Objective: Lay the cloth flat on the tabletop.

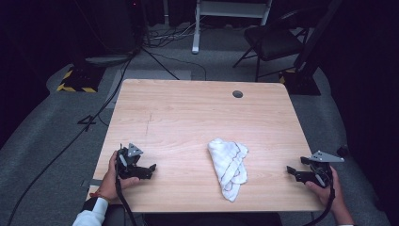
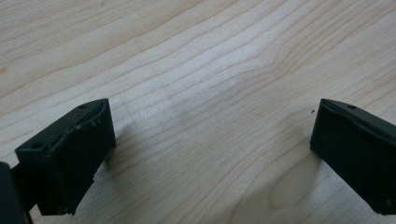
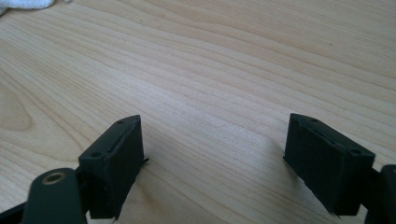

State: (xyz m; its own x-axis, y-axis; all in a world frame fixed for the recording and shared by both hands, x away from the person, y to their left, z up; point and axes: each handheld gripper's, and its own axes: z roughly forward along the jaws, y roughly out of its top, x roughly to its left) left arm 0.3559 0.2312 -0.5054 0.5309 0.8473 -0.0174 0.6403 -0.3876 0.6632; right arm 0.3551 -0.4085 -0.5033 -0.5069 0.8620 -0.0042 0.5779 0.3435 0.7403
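Sitting low at the near edge of the table (image 1: 202,108), both grippers face inward toward the white cloth (image 1: 228,165), which lies crumpled between them, a little nearer the right one. The left gripper (image 1: 149,168) has its jaws spread wide with nothing between them; the left gripper view shows just bare wood grain in the gap. The right gripper (image 1: 291,172) is equally wide and empty, and a corner of the cloth (image 3: 23,3) peeks in at the top left of the right gripper view, well apart from the jaws.

So the step in hand looks like the approach to the cloth. Doing it well, I'd say, means sliding each gripper in low along the wood, keeping the jaws wide until an edge or corner sits properly between them. Picking separate corners rather than the bunched middle should give a cleaner hold. The dark-trimmed hem looks a good guide to where the edges run.
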